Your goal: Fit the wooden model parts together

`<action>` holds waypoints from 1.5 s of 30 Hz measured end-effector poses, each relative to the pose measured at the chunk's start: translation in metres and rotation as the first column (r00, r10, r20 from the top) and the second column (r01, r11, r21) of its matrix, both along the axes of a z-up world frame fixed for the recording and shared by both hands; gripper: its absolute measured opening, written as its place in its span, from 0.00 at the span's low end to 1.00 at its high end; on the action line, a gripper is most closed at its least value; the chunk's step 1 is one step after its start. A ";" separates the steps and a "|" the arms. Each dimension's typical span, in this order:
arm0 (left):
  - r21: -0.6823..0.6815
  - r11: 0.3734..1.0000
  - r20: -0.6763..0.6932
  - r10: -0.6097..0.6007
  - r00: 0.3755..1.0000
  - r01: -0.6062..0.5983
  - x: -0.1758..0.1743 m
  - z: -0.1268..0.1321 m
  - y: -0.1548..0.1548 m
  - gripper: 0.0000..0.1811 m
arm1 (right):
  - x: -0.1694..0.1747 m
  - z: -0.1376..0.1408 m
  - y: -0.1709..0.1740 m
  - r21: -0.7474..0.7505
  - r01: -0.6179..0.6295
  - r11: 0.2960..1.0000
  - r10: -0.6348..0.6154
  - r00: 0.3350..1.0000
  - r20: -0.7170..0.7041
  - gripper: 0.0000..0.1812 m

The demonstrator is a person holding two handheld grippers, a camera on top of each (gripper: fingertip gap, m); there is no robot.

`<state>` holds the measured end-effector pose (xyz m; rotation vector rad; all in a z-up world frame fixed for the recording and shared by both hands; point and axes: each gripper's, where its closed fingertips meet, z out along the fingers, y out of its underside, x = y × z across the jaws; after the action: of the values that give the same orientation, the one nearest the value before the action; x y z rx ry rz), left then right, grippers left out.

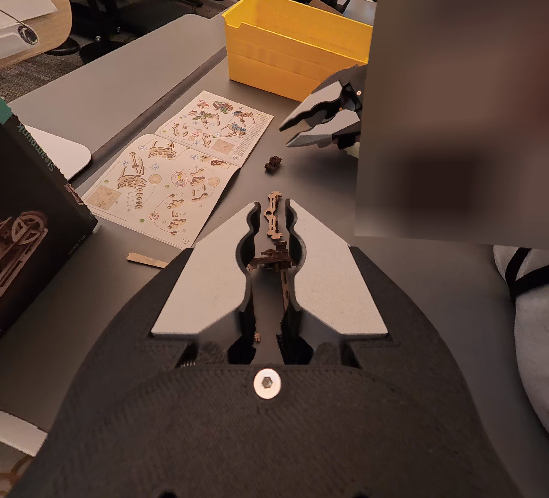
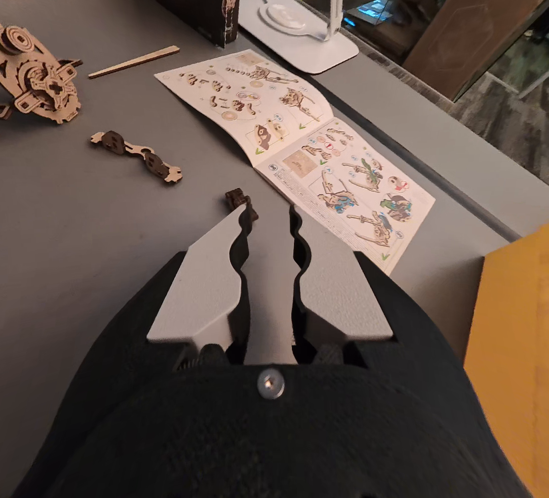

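Both grippers are parted and empty: the left gripper (image 1: 270,204) hangs over a flat wooden strip (image 1: 272,213), and the right gripper (image 2: 269,210) has a small dark wooden piece (image 2: 242,204) at its left fingertip. An open instruction booklet (image 2: 297,139), a yellow bin (image 1: 294,47) and a part-built wooden model (image 2: 35,80) lie around them on the grey table (image 2: 74,216).

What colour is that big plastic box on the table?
The plastic box is bright yellow; the left wrist view shows it best.

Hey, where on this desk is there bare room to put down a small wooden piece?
Bare grey desk lies left of the right hand-held gripper, below the long slotted strip. Another free patch sits between the stick, the strip and the booklet. It is crowded around the small dark part and by the assembled model.
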<state>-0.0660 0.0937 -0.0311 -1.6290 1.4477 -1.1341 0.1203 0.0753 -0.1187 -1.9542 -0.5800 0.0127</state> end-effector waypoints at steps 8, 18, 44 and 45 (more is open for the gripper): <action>-0.005 1.000 -0.002 0.000 1.000 0.000 -0.001 0.000 0.000 0.08 | -0.027 -0.006 -0.006 -0.029 -0.140 0.990 0.139 0.989 -0.045 0.13; -0.056 0.998 0.035 -0.034 0.999 0.036 0.003 0.005 -0.005 0.08 | -0.093 0.005 -0.012 -0.026 -0.432 0.902 0.427 0.898 -0.102 0.14; -0.050 0.999 0.029 -0.011 1.000 0.013 0.000 0.003 -0.001 0.07 | -0.098 -0.011 0.001 -0.027 -0.480 0.877 0.480 0.877 -0.009 0.17; -0.047 0.999 0.025 -0.011 1.000 0.012 0.001 0.003 -0.001 0.07 | -0.099 -0.012 0.000 -0.033 -0.486 0.873 0.486 0.874 0.002 0.17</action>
<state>-0.0654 0.0929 -0.0284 -1.6349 1.4268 -1.1991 0.0213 0.0753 -0.1308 -1.7907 -1.0732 0.3311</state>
